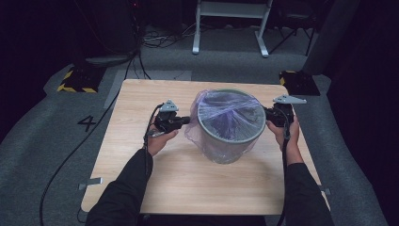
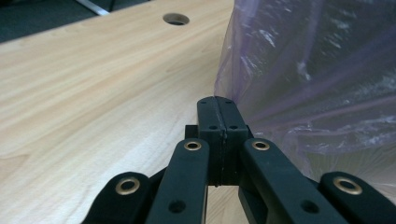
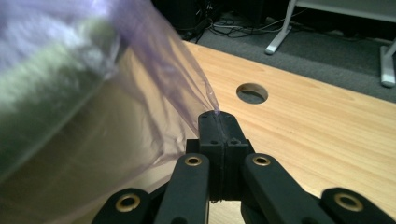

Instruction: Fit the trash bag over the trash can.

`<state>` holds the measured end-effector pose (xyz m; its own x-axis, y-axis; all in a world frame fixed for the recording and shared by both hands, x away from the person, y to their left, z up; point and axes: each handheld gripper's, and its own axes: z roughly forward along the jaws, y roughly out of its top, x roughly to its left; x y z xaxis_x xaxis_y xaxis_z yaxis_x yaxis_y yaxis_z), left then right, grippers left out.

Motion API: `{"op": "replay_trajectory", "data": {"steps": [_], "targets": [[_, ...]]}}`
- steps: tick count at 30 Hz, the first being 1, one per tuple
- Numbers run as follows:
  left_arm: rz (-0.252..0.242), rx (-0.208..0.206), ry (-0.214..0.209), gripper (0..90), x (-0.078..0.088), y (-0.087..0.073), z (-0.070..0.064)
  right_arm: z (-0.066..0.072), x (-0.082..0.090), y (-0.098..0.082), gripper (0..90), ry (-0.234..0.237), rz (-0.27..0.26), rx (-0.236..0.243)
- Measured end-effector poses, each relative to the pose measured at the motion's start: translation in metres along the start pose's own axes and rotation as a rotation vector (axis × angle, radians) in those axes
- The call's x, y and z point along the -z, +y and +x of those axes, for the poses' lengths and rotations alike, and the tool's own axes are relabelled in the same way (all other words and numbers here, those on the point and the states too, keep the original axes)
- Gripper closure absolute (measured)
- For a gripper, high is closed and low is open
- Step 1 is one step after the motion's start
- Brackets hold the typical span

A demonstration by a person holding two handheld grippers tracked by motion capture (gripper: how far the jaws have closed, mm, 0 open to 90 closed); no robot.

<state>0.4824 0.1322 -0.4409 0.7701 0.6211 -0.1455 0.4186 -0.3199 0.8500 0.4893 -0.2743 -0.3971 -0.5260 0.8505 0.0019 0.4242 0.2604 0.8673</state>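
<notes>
I am fitting the purple bin liner (image 1: 207, 101) over the grey waste bin (image 1: 230, 123) at mid-table (image 1: 141, 179). My left gripper (image 2: 218, 103) and right gripper (image 3: 217, 116) are clamped tight on the film at opposite sides, held low and level. The left pinch looks genuine, though film there is hard to see. Next, I'd pull the hem down evenly.

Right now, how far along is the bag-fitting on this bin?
Done: the purple bag sits inside the grey bin, its film draped over the rim. In hand: the left gripper and right gripper each pinch the film at opposite sides. Left: likely letting go of the film.
</notes>
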Motion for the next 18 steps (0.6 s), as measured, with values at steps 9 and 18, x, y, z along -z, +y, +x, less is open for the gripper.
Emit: {"op": "replay_trajectory", "data": {"steps": [9, 18], "targets": [[0.031, 0.067, -0.049, 89.9, -0.018, -0.006, 0.005, 0.001, -0.01, -0.004, 90.0, 0.053, 0.041, -0.025], [0.038, 0.063, 0.031, 89.7, -0.022, 0.0, 0.006, 0.004, -0.014, 0.0, 90.0, 0.023, 0.069, -0.005]]}}
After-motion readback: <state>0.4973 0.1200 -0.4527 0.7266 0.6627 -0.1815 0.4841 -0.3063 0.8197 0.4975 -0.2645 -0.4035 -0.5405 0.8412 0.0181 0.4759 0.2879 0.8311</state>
